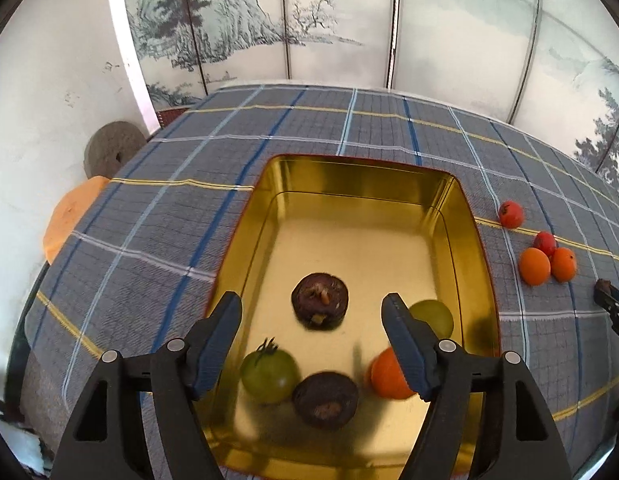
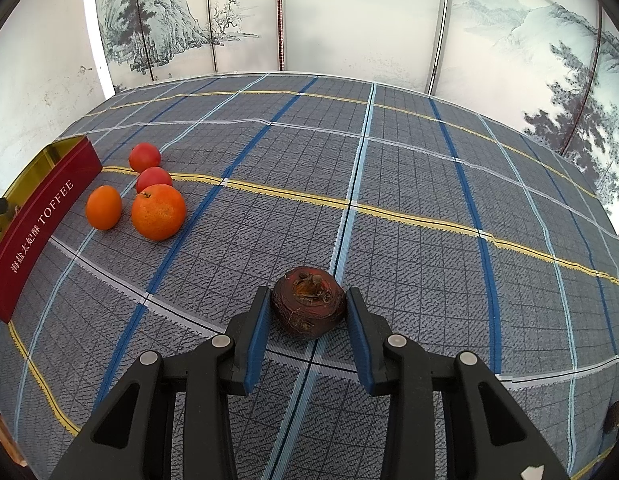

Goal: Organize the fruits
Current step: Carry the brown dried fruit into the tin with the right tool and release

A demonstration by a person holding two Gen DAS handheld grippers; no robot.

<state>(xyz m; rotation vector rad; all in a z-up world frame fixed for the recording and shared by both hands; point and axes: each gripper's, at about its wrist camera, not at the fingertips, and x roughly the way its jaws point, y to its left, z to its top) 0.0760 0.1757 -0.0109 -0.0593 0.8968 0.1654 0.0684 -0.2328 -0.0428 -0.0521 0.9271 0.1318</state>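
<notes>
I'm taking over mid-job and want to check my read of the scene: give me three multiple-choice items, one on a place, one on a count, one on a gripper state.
1. Where does the dark brown fruit between the right gripper fingers sit?
A. on the plaid cloth
B. in the gold tin
C. on the orange pile

2. How many fruits lie in the gold tin?
A. three
B. five
C. seven

3. How does the left gripper stand?
A. shut on a green fruit
B. shut on nothing
C. open, holding nothing

Answers:
1. A: the right wrist view shows it resting on the plaid cloth, fingers on either side.
2. B: the left wrist view shows two dark, two green and one orange fruit inside.
3. C: its fingers are spread wide above the tin, with nothing between them.
</notes>
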